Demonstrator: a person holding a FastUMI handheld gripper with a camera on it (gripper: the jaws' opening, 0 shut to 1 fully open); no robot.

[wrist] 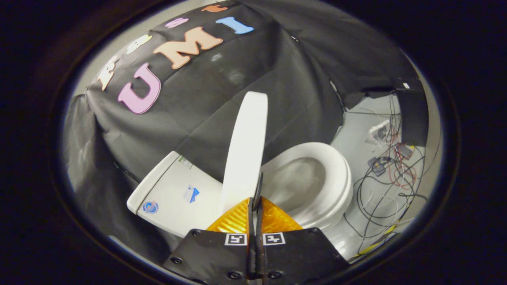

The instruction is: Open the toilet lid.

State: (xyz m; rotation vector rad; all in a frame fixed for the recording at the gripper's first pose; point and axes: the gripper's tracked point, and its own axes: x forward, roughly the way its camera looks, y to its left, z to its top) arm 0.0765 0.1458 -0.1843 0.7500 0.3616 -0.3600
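A white toilet stands tilted in the gripper view. Its lid [245,150] is raised, almost upright and seen edge-on, leaning toward the tank [174,194]. Beside the lid the seat [338,178] lies down around the open bowl [297,186]. My gripper [256,202] is shut, its fingers pressed together with only a thin dark slit between them. The fingertips sit at the lid's lower edge, on the side facing the bowl. I cannot tell whether they touch the lid. Nothing is held between them.
Black cloth hangs behind the toilet as the booth's wall. On the pale floor [356,138] beyond the seat lie tangled black and red cables [384,186] and small electronic parts. A dark box [412,114] stands past them.
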